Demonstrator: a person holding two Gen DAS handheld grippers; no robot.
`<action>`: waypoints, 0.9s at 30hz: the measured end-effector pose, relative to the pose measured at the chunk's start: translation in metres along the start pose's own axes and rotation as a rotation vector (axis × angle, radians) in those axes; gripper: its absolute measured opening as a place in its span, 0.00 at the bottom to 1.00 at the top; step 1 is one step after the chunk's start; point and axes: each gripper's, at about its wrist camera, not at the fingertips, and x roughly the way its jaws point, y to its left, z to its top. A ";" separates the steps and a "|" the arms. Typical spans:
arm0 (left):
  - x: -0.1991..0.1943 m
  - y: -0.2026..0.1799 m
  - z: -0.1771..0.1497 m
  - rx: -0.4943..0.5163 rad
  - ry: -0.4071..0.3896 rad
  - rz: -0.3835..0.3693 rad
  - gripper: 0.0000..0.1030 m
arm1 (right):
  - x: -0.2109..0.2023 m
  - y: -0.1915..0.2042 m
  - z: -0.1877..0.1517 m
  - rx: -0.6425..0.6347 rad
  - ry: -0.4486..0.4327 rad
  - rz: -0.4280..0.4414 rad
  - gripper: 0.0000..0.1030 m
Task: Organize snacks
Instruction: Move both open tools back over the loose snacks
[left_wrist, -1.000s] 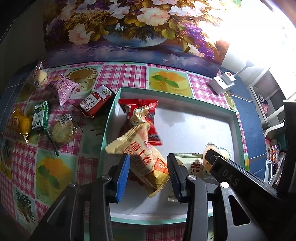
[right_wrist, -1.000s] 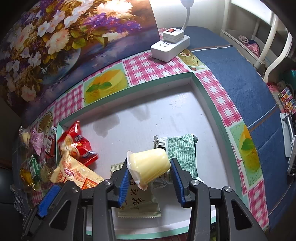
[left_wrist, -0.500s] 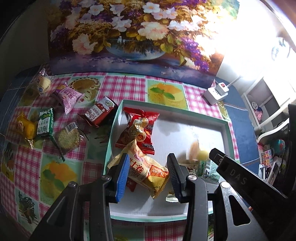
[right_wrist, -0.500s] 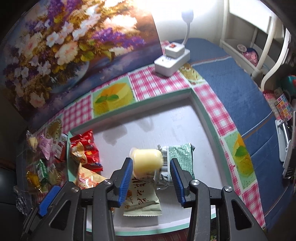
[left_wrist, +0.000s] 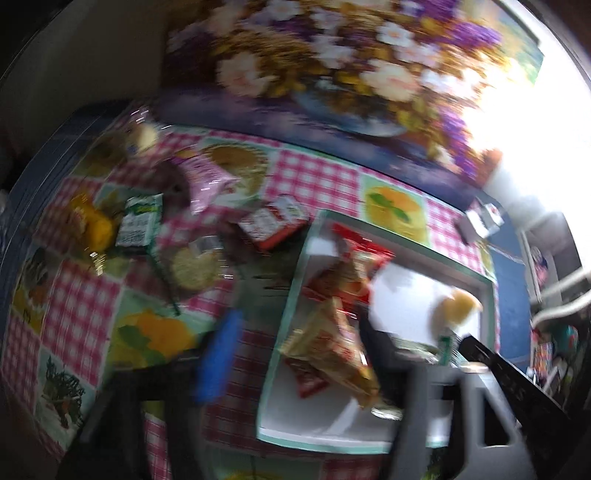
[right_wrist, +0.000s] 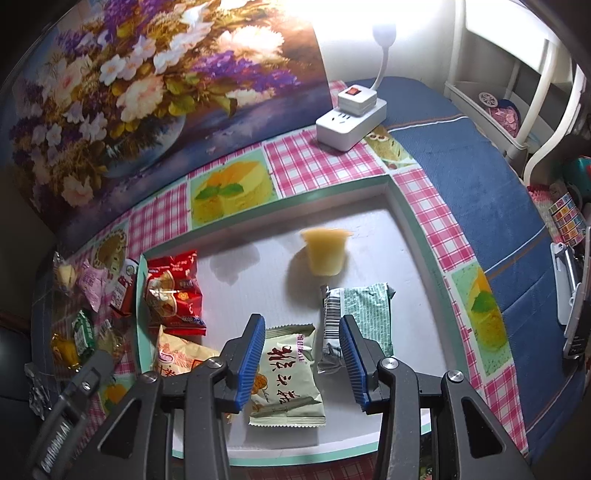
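Observation:
The white tray with a green rim (right_wrist: 410, 236) holds a red packet (right_wrist: 173, 291), a yellow-orange packet (left_wrist: 332, 350), a cream packet (right_wrist: 286, 373), a green-and-white packet (right_wrist: 358, 314) and a yellow jelly cup (right_wrist: 327, 251). In the blurred left wrist view my left gripper (left_wrist: 295, 354) is above the tray's left rim, its jaws opening wide; the yellow-orange packet lies loose in the tray below. My right gripper (right_wrist: 303, 354) hangs over the cream packet, jaws opening, nothing pressed between its pads. The jelly cup is blurred, further back in the tray.
Loose snacks lie on the checked cloth left of the tray: a pink packet (left_wrist: 207, 177), a red-and-white packet (left_wrist: 273, 221), a green packet (left_wrist: 140, 221), a round cracker (left_wrist: 195, 266). A white power strip (right_wrist: 349, 118) and a flower painting (right_wrist: 147, 81) stand behind.
My left gripper let go of the yellow-orange packet, opened wide and swung left. My right gripper released the jelly cup, which now lies further back in the tray.

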 end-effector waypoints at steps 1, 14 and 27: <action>0.001 0.008 0.002 -0.024 -0.005 0.017 0.81 | 0.001 0.001 -0.001 -0.002 0.004 -0.002 0.58; 0.011 0.084 0.009 -0.186 -0.005 0.166 0.82 | 0.005 0.048 -0.015 -0.095 0.006 0.056 0.89; -0.003 0.149 0.009 -0.312 -0.049 0.288 0.83 | 0.004 0.082 -0.029 -0.149 -0.012 0.085 1.00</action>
